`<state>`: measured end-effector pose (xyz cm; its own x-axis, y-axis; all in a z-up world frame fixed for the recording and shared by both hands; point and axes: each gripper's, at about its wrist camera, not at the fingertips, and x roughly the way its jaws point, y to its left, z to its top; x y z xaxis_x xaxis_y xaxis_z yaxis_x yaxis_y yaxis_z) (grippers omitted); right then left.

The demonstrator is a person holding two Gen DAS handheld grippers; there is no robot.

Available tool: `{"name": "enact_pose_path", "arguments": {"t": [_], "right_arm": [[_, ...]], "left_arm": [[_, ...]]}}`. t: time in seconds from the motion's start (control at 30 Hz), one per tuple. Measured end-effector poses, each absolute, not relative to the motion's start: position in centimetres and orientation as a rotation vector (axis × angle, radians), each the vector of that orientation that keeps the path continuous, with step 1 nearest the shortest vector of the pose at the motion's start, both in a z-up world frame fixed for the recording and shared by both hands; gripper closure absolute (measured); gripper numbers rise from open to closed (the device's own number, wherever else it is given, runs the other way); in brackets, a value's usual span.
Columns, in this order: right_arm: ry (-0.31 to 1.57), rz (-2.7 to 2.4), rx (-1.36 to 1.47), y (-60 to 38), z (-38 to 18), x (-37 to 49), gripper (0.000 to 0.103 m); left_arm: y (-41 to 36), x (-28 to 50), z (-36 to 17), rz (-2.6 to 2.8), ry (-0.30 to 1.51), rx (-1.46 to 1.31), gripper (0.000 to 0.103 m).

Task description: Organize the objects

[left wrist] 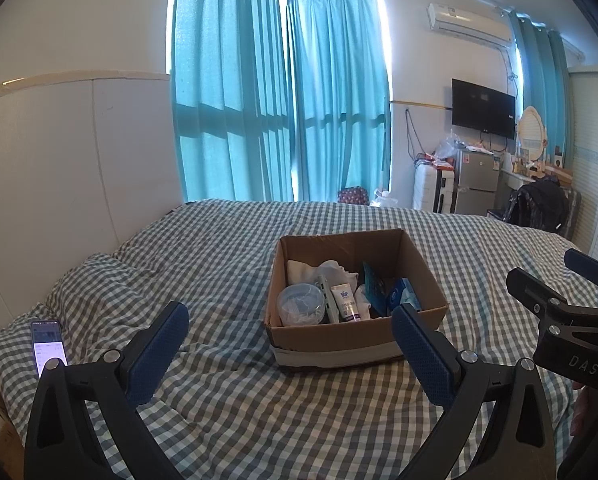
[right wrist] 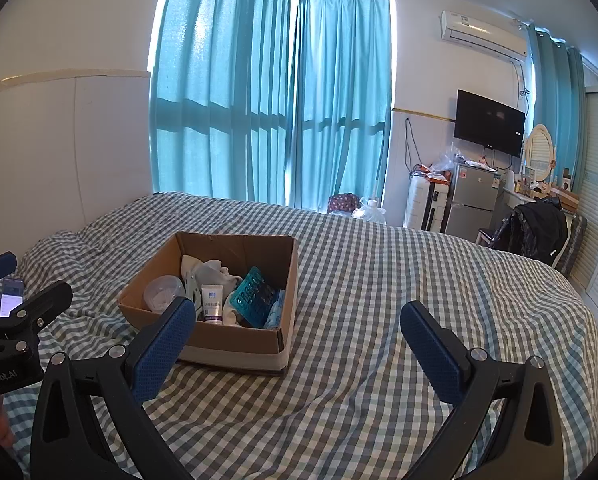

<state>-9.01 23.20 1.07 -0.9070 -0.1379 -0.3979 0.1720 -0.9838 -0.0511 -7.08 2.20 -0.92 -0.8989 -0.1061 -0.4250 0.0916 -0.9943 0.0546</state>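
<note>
A brown cardboard box (left wrist: 415,272) sits on the checked bedspread (left wrist: 227,408); it also shows in the right wrist view (right wrist: 235,340). Inside lie a clear round tub (left wrist: 301,303), a white tube (left wrist: 346,303), white cloth (left wrist: 319,270), a teal packet (right wrist: 255,296) and a blue pack (left wrist: 403,296). My left gripper (left wrist: 291,344) is open and empty, just short of the box's near wall. My right gripper (right wrist: 297,340) is open and empty, to the right of the box; it shows at the right edge of the left wrist view (left wrist: 555,280).
A phone (left wrist: 49,346) with a lit screen lies on the bed at the left. A white headboard wall (left wrist: 59,168) stands to the left. Teal curtains (left wrist: 279,112), a suitcase, a small fridge (right wrist: 471,196) and a chair stand beyond the bed.
</note>
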Motion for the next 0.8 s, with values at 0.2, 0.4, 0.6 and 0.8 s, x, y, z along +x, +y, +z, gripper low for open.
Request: {"name": "enact_pose_path", "arguments": {"t": [0.2,0.4,0.6,0.8], "right_arm": [[0.127,-2.919,0.601,23.16,1.08,-9.04,0.0],[0.125,-2.917,0.605,23.06,0.85,-9.03,0.0],[0.124,-2.917,0.606,23.09,0.76,-9.01,0.0],[0.119,-2.917,0.607,23.03,0.52,-8.92,0.0]], "left_arm": [[2.27,-6.82,-0.83,-2.966,-0.05,0.659,0.0],[2.35,-6.77,-0.8,-2.965,-0.052,0.662,0.0],[2.43,-6.71,-0.78,-2.964,-0.057,0.659,0.0],[2.42,-6.48,-0.6,-2.964,-0.059,0.636,0.0]]}}
